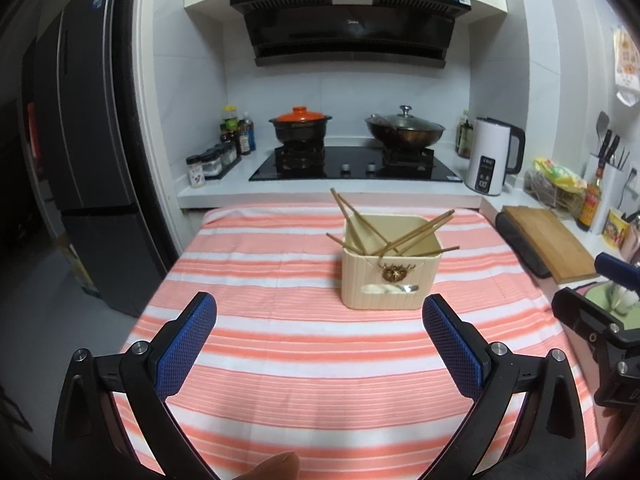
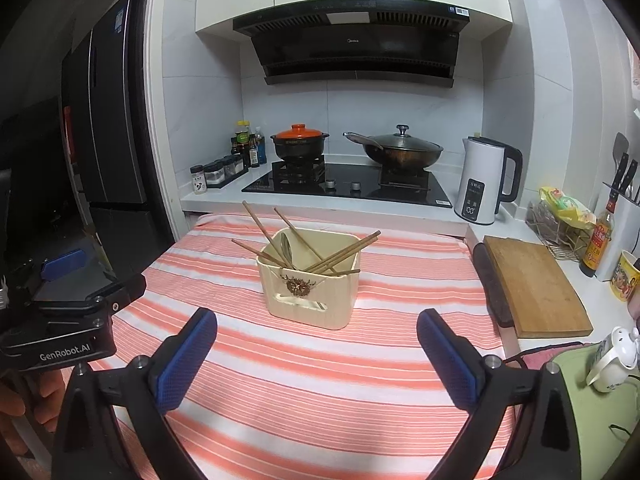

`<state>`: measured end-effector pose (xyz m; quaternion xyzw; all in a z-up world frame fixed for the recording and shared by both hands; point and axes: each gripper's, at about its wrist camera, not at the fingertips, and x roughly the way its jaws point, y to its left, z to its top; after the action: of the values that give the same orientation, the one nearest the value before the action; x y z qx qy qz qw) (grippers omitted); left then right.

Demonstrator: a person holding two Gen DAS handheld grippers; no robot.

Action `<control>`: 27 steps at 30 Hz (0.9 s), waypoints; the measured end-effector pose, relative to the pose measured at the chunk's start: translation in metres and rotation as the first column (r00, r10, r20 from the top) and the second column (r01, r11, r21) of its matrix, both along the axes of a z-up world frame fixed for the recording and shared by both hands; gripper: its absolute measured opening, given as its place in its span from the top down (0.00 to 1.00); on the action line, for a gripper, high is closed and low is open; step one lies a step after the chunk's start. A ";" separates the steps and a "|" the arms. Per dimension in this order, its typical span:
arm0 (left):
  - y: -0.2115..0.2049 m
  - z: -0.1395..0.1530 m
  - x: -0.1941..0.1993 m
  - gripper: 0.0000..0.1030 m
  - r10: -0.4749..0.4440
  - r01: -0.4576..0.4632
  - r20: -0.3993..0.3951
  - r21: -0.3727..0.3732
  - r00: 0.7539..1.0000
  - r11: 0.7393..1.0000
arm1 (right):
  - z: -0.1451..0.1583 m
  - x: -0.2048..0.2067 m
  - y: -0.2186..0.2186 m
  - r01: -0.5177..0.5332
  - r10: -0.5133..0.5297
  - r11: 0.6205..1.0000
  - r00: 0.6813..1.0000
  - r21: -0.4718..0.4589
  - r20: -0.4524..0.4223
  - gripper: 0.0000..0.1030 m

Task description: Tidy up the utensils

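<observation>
Both claws (image 1: 320, 320) (image 2: 317, 332) wide open, empty.

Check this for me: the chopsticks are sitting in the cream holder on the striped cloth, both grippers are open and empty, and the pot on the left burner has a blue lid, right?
Not quite: the lid on the left pot is orange, as the right wrist view shows. The rest holds: chopsticks in the cream holder on the striped cloth, left gripper and right gripper open and empty.

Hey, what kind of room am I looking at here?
A home kitchen, most likely: a gas hob with a lidded wok under a range hood, and an electric kettle on the counter.
</observation>
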<state>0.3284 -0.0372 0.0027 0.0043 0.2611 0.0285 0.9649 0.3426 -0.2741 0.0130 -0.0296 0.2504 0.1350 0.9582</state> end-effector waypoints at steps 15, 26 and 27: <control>0.005 0.013 -0.016 0.00 -0.012 0.012 -0.007 -0.054 1.000 0.998 | 0.012 -0.015 0.003 -0.021 0.021 1.000 1.000 0.004 0.022 0.01; 0.005 0.013 -0.018 0.00 0.028 -0.027 0.009 -0.038 1.000 0.999 | 0.012 -0.015 0.003 -0.026 0.026 1.000 0.999 0.001 0.023 0.01; 0.005 0.013 -0.017 0.00 0.031 -0.030 0.009 -0.036 0.999 0.999 | 0.012 -0.016 0.003 -0.027 0.027 1.000 0.999 0.000 0.024 0.01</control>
<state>0.3110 -0.0324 0.0161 -0.0173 0.2571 0.0384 0.9655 0.3269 -0.2709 0.0252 -0.0346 0.2383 0.1477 0.9593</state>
